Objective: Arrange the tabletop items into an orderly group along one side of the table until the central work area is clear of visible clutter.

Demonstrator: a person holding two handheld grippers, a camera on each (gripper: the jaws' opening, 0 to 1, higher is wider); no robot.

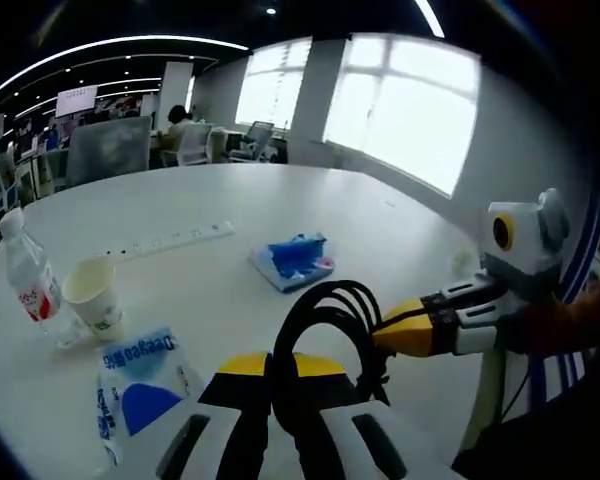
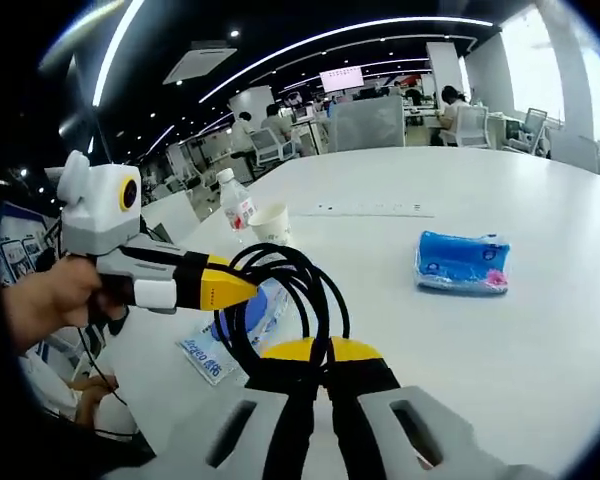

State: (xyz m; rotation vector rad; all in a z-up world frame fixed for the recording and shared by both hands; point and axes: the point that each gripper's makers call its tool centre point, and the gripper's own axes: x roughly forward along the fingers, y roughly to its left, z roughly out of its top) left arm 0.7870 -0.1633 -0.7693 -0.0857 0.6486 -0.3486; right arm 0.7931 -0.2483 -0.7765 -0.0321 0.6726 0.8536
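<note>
Cable [image 1: 325, 330], a black coiled loop, is the item in hand: both grippers have it, near the tabletop [image 1: 280, 200] edge closest to the person. In left gripper view, left gripper [image 1: 285, 375] has its fingers pressed together w/ the coil rising between the yellow tips; right gripper [image 1: 400, 335] comes in from the right, tips at the coil's side. Right gripper view shows the same from the other side: right gripper [image 2: 325, 355] fingers pinched on the cable [image 2: 280, 300], left gripper [image 2: 242, 290] tip touching the loop, though whether that one truly grips can't be judged from here.

Progress looks early. Bottle [image 1: 30, 280] & paper cup [image 1: 92, 292] stand close together at one side, w/ the blue-and-white packet [image 1: 140, 385] just beside them, so a rough group exists. Blue tissue pack [image 1: 295, 260] sits well apart, nearer mid-tabletop, not yet moved. Power strip [image 1: 175, 240] lies across the middle too. Left to do, probably: set cable by the group, bring tissue pack over.
</note>
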